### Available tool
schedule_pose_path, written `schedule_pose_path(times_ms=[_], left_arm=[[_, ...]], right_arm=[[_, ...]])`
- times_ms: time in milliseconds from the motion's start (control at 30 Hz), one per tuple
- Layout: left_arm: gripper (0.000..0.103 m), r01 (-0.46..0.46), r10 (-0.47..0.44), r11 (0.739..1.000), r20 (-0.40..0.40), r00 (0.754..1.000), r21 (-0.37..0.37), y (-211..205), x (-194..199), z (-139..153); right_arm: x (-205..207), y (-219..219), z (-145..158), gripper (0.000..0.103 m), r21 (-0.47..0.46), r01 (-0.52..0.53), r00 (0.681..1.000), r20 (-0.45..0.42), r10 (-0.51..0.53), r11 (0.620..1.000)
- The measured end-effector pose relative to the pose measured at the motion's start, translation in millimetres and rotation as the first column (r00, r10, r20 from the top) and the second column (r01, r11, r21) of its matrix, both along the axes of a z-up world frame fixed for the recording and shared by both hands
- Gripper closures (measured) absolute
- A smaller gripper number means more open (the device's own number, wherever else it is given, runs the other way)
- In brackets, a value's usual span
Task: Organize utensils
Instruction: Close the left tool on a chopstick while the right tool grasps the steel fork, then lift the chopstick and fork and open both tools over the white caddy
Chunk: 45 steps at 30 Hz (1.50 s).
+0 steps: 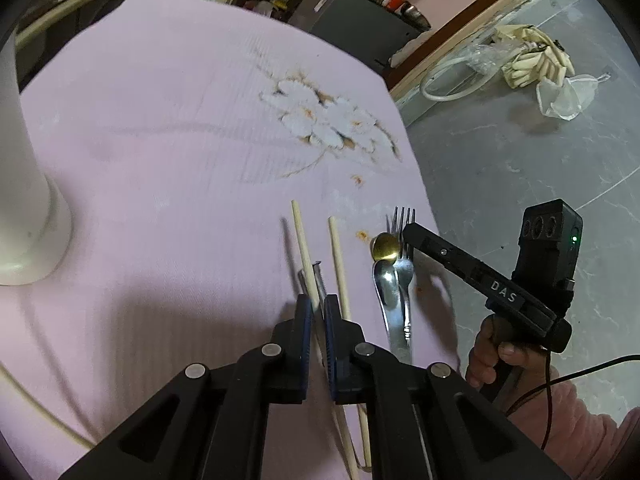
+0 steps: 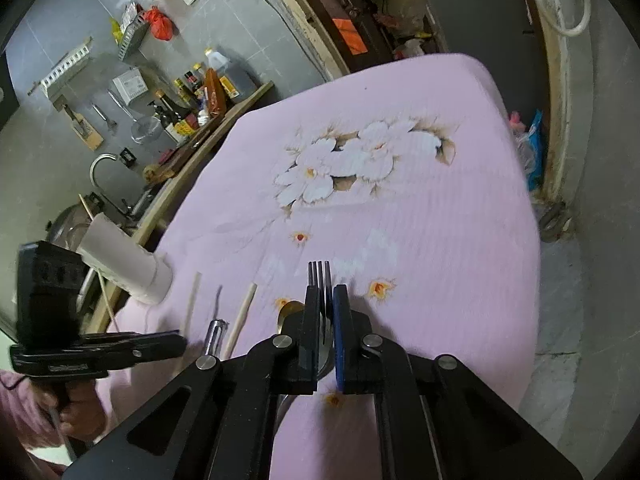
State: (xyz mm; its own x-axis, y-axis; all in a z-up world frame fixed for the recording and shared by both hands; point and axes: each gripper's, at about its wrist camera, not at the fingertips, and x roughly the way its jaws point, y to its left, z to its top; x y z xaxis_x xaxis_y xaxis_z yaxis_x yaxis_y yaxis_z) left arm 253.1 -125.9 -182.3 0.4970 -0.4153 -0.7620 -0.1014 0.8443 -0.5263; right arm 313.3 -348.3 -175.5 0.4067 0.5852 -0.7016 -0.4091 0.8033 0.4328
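On the pink flowered tablecloth (image 1: 160, 140) lie two wooden chopsticks (image 1: 338, 264), a gold spoon (image 1: 385, 247), silver spoons (image 1: 387, 282) and a fork (image 1: 404, 216). My left gripper (image 1: 316, 306) is shut on a short ridged metal rod (image 1: 319, 278), whose end pokes out past the pads. The left chopstick (image 1: 302, 236) runs close beside the rod and under the jaws. My right gripper (image 2: 326, 292) is shut on the fork (image 2: 320, 272), with the tines sticking out beyond the pads. From the side, the right gripper (image 1: 408, 232) reaches over the spoons.
A tall white cylinder holder (image 1: 24, 200) stands on the cloth at the left. The table's right edge drops to a grey floor with bags (image 1: 532, 60). A counter with bottles (image 2: 200, 92) is behind the table. A hand (image 1: 492, 352) and a cable are at the lower right.
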Motion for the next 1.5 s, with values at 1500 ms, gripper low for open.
schedule_pose_path(times_ms=[1500], left_arm=[[0.098, -0.177, 0.123, 0.981, 0.447, 0.886, 0.081, 135, -49, 196]], right_arm=[[-126, 99, 259, 0.101, -0.012, 0.292, 0.765, 0.603, -0.226, 0.956]])
